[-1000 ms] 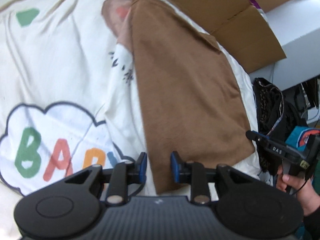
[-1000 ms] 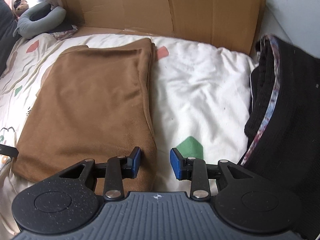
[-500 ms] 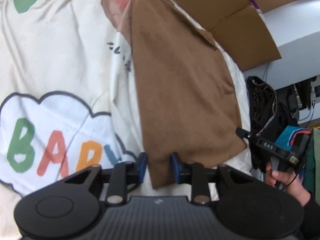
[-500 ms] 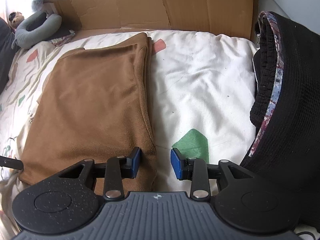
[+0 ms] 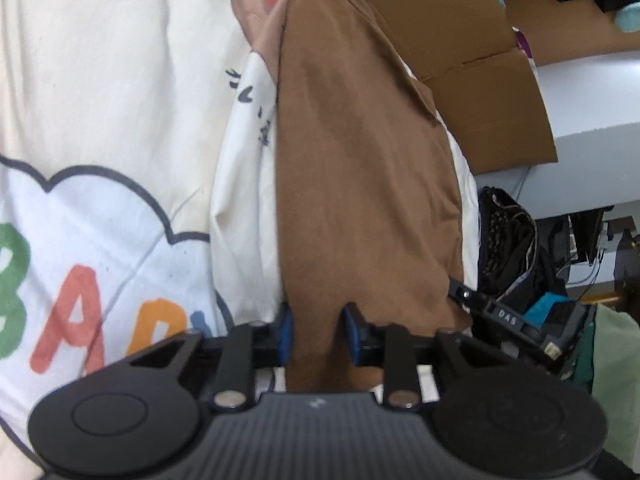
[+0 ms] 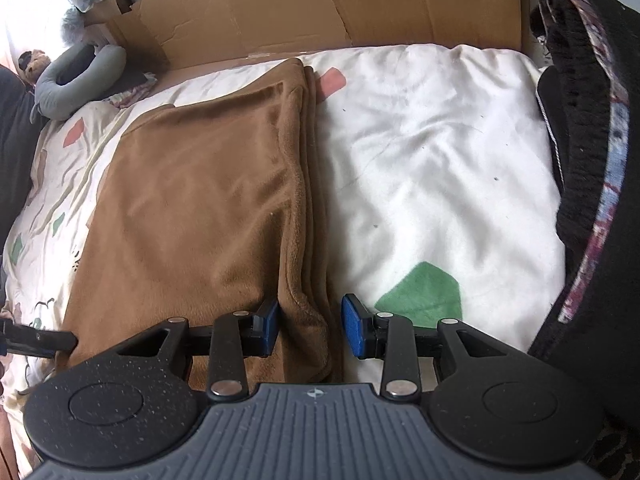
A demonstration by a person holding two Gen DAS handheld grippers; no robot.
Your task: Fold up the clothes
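Folded brown fleece garment [image 6: 200, 216] lies flat on the cream printed duvet [image 6: 432, 168], toward the near edge of the bed. Our left gripper [image 5: 316, 336] has the garment's near left corner between its blue pads, jaws closing on the cloth. Our right gripper [image 6: 308, 326] straddles the near right corner, jaws apart, not pinching. Flattened brown cardboard [image 6: 328, 4] lines the bed's far edge; black knitted clothing [image 6: 592, 168] sits at its right edge.

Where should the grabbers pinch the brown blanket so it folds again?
Probably at the two near corners of the brown blanket, coming from the near edge. The left gripper is closing on one; the right gripper straddles the thick layered edge.
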